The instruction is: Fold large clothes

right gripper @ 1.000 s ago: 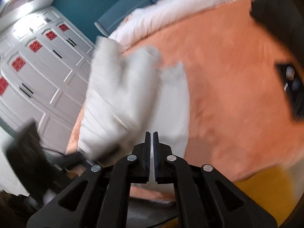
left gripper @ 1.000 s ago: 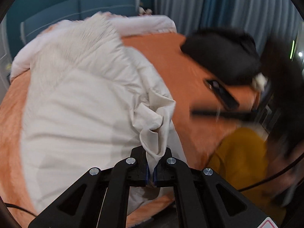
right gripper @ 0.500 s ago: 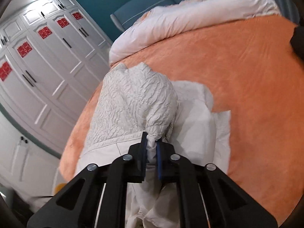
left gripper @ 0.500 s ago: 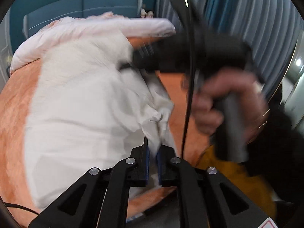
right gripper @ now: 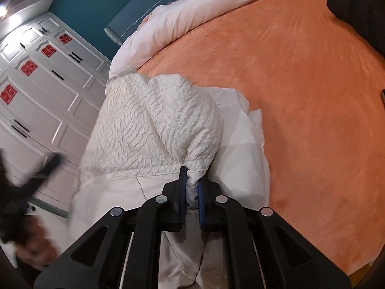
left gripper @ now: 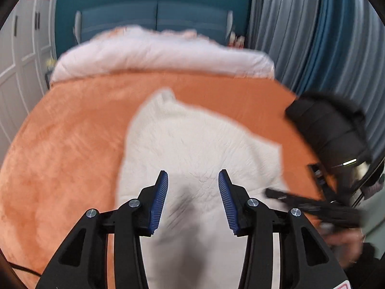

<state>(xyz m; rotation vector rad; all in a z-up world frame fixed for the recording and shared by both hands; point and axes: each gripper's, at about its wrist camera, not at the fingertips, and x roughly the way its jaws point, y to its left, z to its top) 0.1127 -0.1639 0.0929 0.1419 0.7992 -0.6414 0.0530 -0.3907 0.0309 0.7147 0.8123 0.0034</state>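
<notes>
A large white garment [left gripper: 199, 144] with a crinkled top part lies on the orange bed cover [left gripper: 72, 149]. My left gripper [left gripper: 193, 180] hovers over it, its jaws opening, with no cloth pressed between the blue pads. In the right wrist view the same white garment [right gripper: 154, 125] is folded over itself. My right gripper [right gripper: 192, 180] is shut on a bunched edge of it just below the crinkled part. The right gripper's black body [left gripper: 320, 207] and the hand holding it show at the right of the left wrist view.
A rolled white duvet [left gripper: 156, 55] lies across the head of the bed before a blue headboard [left gripper: 154, 21]. A black garment [left gripper: 329, 130] rests at the bed's right edge by blue-grey curtains [left gripper: 312, 36]. White wardrobe doors [right gripper: 36, 91] stand left of the bed.
My left gripper let go of the white cloth, opened and drew back over the garment. My right gripper closed on the garment's bunched edge and carried it lower.
</notes>
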